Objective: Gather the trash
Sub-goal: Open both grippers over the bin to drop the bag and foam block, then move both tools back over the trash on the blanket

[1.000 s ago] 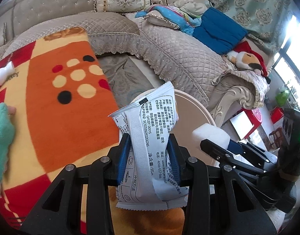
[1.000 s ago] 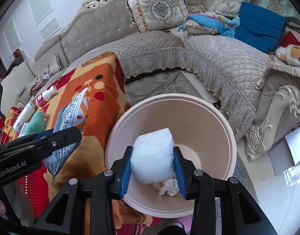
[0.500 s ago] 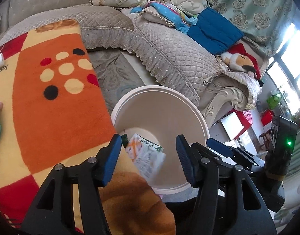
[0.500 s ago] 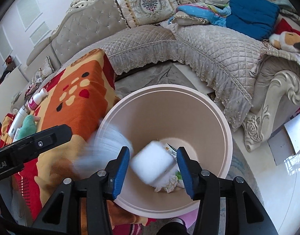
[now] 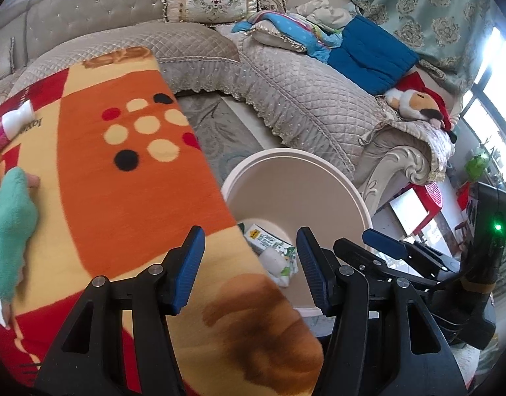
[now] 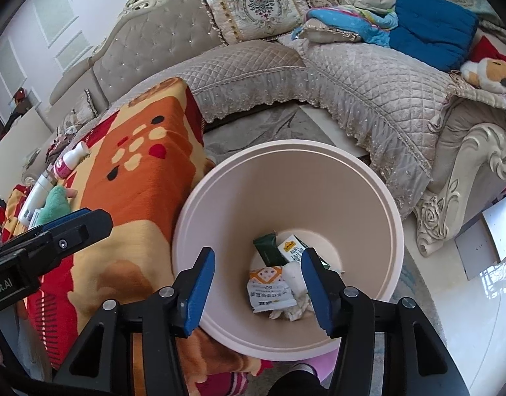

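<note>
Cream plastic marked the bin (image 6: 368, 194), and it sat directly ahead of and below the right gripper (image 6: 258, 280), whose blue-padded jaws stood wide apart and held nothing. Between and just beyond those fingers, at the bottom of the bin, lay the trash: an orange-and-white wrapper (image 6: 269, 288), a dark green packet (image 6: 268, 247) and crumpled tissue (image 6: 297, 302), all touching one another.

From the left gripper (image 5: 249, 264), also released and empty, the bin (image 5: 335, 178) lay ahead and to the right of its fingers, while the orange blanket (image 5: 127, 178) spread ahead and to the left.

Anything left to collect appeared to lie that way: a pink-and-white bottle (image 5: 9, 125) lay far left of the left fingers with its long axis slanting away, near a green plush (image 5: 9, 227). Whether either counts as trash could not be told. The left gripper was the nearer one to them.
</note>
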